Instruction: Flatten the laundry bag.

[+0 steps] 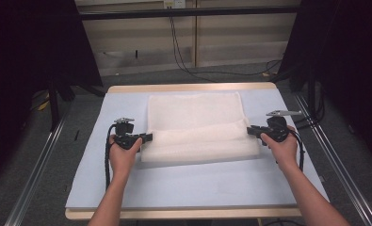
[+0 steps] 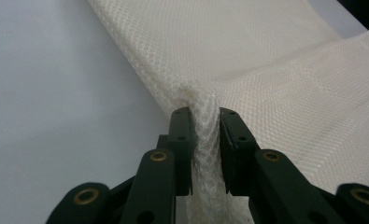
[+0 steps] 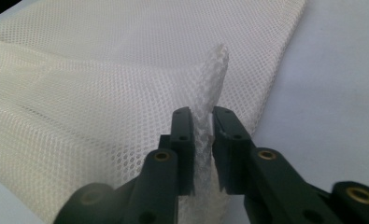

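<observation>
I have the white mesh cloth (image 1: 195, 125) lying flat on the pale desk (image 1: 198, 183), and I hold it by its two side edges so that both ends of one layer lift evenly. My left hand-held gripper (image 2: 205, 126) is clamped on a bunched pinch of mesh at the cloth's left edge; the jaws stand nearly together with the fabric squeezed between them. My right hand-held gripper (image 3: 202, 123) is closed on the opposite edge, where a corner of mesh stands up above the jaws. In the high view a raised ridge runs across the cloth between my two hands, which I judge to be a fold in progress. Gripping at matching points should keep the fold line straight.
</observation>
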